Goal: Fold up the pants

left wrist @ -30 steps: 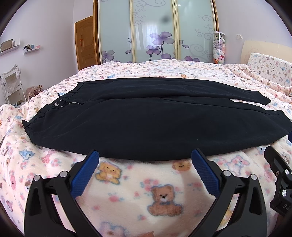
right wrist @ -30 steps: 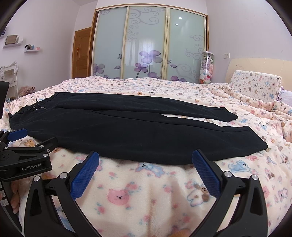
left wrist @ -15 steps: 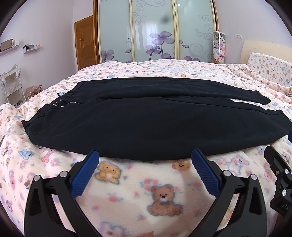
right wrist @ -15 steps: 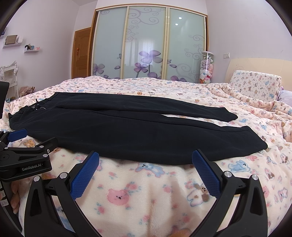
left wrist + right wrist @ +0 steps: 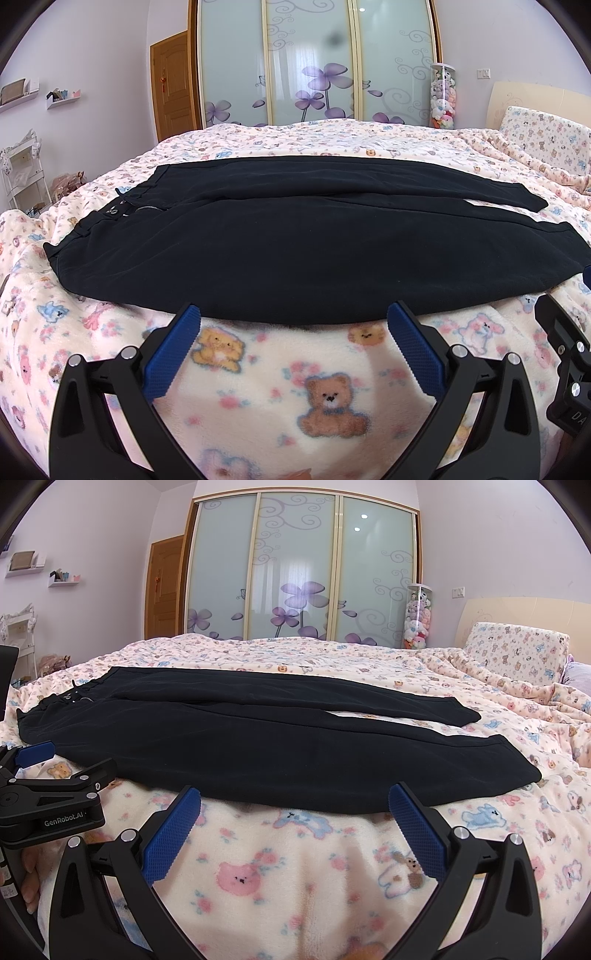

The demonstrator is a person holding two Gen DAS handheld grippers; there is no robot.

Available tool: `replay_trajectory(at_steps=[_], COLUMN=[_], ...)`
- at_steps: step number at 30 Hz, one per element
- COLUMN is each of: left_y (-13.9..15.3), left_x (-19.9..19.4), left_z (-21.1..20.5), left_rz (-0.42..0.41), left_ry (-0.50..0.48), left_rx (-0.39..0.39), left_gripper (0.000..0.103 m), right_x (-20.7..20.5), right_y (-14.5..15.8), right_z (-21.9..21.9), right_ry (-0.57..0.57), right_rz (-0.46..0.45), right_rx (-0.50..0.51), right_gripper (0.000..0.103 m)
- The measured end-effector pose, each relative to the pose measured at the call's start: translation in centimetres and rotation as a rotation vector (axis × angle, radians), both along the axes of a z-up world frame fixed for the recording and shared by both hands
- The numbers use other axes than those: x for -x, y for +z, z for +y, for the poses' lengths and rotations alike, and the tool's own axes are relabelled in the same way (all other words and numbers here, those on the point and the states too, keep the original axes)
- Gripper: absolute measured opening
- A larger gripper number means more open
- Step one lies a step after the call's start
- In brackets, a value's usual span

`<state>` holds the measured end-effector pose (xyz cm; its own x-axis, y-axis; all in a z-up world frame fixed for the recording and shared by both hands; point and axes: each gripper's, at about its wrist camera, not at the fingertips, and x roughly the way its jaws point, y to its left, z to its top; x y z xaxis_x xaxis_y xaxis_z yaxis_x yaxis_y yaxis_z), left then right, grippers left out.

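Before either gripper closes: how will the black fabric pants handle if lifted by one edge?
Likely floppy: the black fabric pants lie flat and follow the bedspread's curve, so a lifted edge should drape and sag. Probably light, with slightly more weight at the waistband end, where hardware shows. On the fleecy teddy-bear blanket, they may drag rather than slide. Both grippers' jaws are open, apart from the cloth.

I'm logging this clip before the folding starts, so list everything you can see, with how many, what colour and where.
pants: one, black, flat across the bed, waistband left, legs right
blanket: one, pink with bear print, covering the bed
pillow: one, same bear print, far right at the headboard
wardrobe doors: three, frosted with purple flowers, back wall
door: one, wooden, left of the wardrobe
plush toy tube: one, clear, right of the wardrobe
wall shelves: two, white, left wall
left tool: blue pads, open, at the pants' near edge
right tool: blue pads, open, further right along that edge
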<state>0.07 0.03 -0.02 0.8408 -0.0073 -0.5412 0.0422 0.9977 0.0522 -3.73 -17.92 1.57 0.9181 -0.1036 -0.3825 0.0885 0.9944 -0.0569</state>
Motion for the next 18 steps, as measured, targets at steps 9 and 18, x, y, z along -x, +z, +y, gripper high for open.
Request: replay_trajectory(at_steps=[9, 18], left_y=[0.0, 0.0], left_x=[0.0, -0.01], left_z=[-0.01, 0.0], left_rz=[0.001, 0.002], left_ry=[0.001, 0.0], left_rx=[0.0, 0.0], left_gripper=[0.101, 0.101], right_x=[0.01, 0.02], right_y=[-0.06, -0.14], right_z=[0.05, 0.08], right_ry=[0.0, -0.001], right_rz=[0.0, 0.002], right_rx=[-0.001, -0.003], right_gripper=[0.102, 0.102])
